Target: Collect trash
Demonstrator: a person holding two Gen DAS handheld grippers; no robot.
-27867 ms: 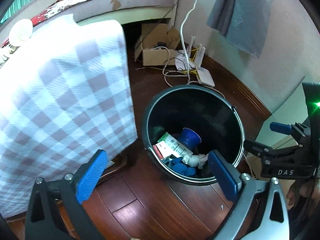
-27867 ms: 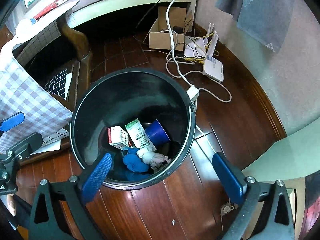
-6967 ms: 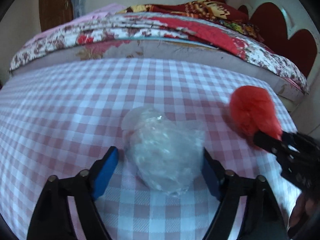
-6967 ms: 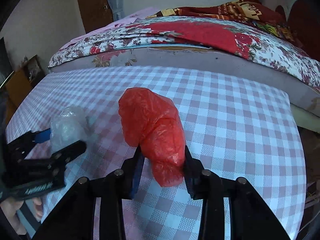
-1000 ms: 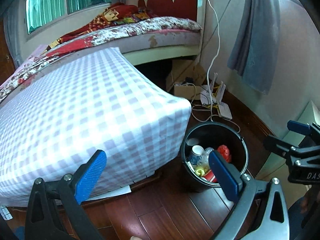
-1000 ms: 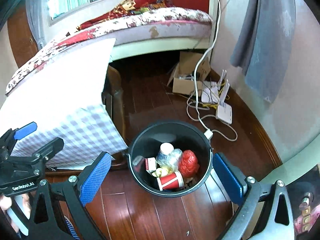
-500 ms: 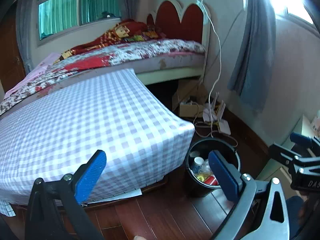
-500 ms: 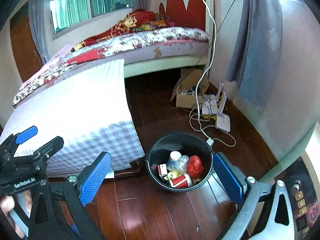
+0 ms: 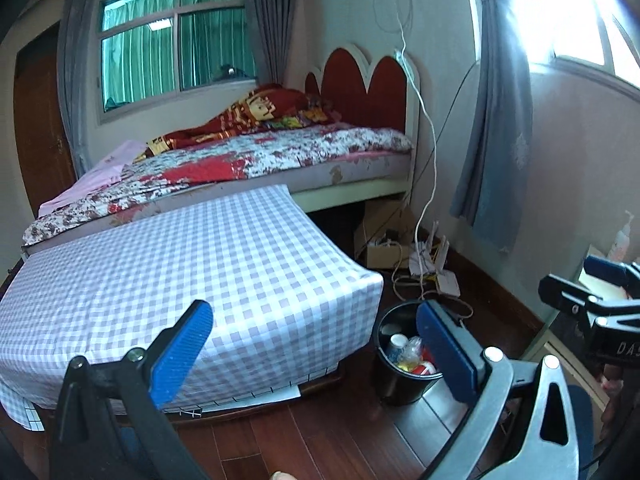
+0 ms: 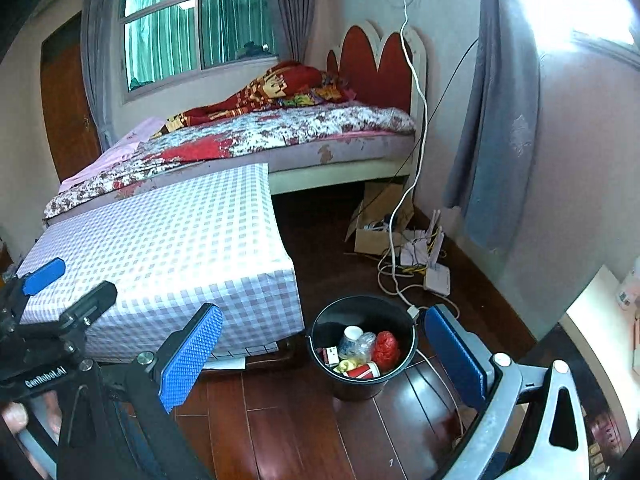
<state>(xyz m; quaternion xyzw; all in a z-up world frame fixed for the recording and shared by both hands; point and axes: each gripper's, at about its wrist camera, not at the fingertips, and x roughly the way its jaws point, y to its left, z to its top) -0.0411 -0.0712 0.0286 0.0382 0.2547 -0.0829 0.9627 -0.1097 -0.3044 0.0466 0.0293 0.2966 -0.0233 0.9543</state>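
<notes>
Black plastic: round black plastic trash bucket stands on the dark red wood plank floor, just beside the corner of the low table.
Contents: crumpled red plastic bag, clear crinkled plastic bag, white cup, a red-and-white cup and small cartons, all lying inside; the collected trash sits here.
Table: lilac-and-white checked tablecloth covers the low table; no trash visible on it from either view.
Left gripper: blue-padded jaws spread wide, nothing between them, held high and well apart from the bucket.
Right gripper: likewise released and empty, pads wide, framing the bucket from above.
Why so held: judged as a stand-off posture; both tools raised clear with the load in the bucket, so the task looks finished or close to it.
Surroundings: bed with floral patterned cover behind the table; brown cardboard box, white cable tangle and white router against the wall; grey-blue curtain.
In the way: a white cord runs to the bucket rim; the table corner crowds the bucket on one side.
</notes>
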